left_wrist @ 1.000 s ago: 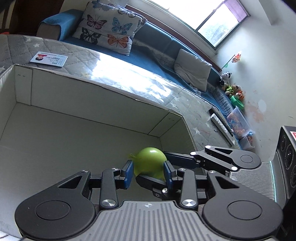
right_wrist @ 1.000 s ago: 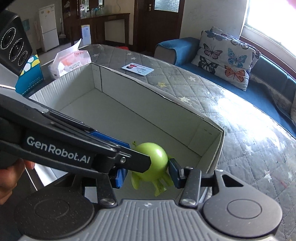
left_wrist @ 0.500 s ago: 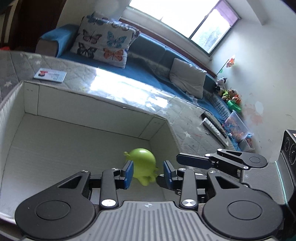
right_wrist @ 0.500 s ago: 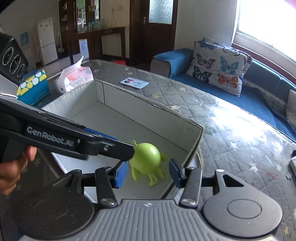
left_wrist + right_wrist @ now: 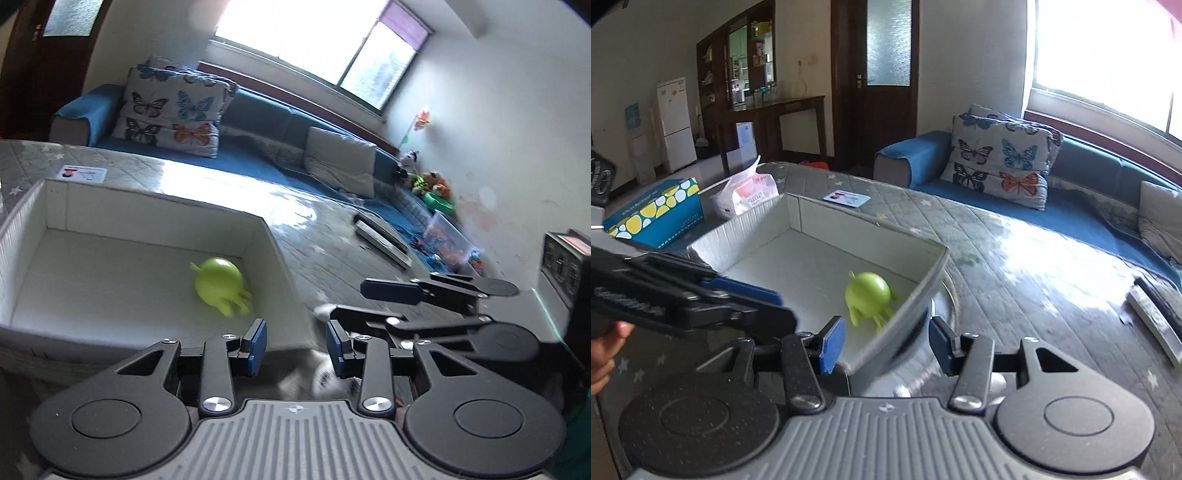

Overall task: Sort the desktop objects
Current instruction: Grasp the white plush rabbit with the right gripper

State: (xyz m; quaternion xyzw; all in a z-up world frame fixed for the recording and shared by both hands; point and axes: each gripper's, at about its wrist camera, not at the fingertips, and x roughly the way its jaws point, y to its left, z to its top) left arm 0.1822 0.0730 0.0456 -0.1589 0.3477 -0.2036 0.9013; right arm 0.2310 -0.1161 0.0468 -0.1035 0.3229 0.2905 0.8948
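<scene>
Left wrist view shows the left gripper (image 5: 295,345) with its blue pads spread apart and nothing between them, poised above the near corner of the white cardboard box (image 5: 147,201). Ahead of it and a little to its left, the green toy figure (image 5: 221,285) lies on its side on the box floor, near the box's right wall, clear of both pads. To this gripper's right, slightly ahead, the right gripper (image 5: 373,299) hangs over the quilted grey tabletop (image 5: 332,258), and its jaws likewise stand apart with nothing held. From the right wrist view the same toy (image 5: 868,295) rests just ahead, inside the box corner whose rim (image 5: 916,291) crosses between the released pads. Far ahead and beyond the box lies a white card (image 5: 846,198); to the left of it sit a tissue pack (image 5: 748,194) and a blue spotted tissue box (image 5: 655,212).
</scene>
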